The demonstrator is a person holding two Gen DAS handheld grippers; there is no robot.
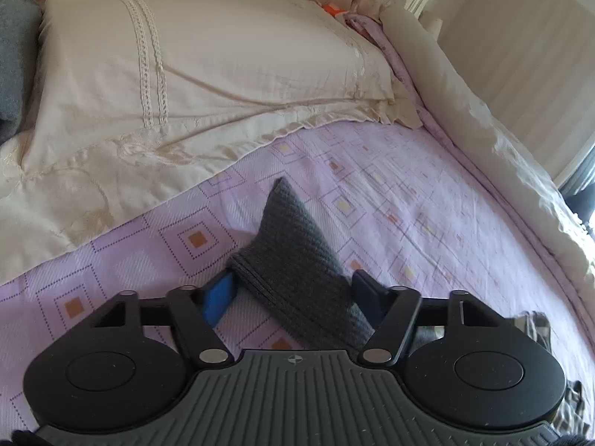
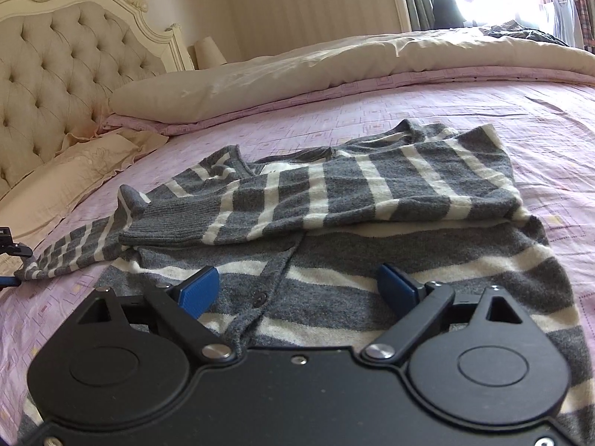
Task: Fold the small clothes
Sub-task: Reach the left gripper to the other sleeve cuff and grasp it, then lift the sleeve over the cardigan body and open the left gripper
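Lying on the lilac bedspread (image 2: 372, 111), striped cardigan (image 2: 372, 200) with one sleeve folded across; left gripper (image 1: 293, 290) spread around the cuff (image 1: 293, 260), right gripper (image 2: 297, 290) wide, empty

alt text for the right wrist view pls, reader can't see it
A grey and white striped cardigan lies on a pink patterned bedspread, one sleeve folded across its front. The open right gripper hovers over its buttoned lower part, with a tufted cream headboard behind at left.
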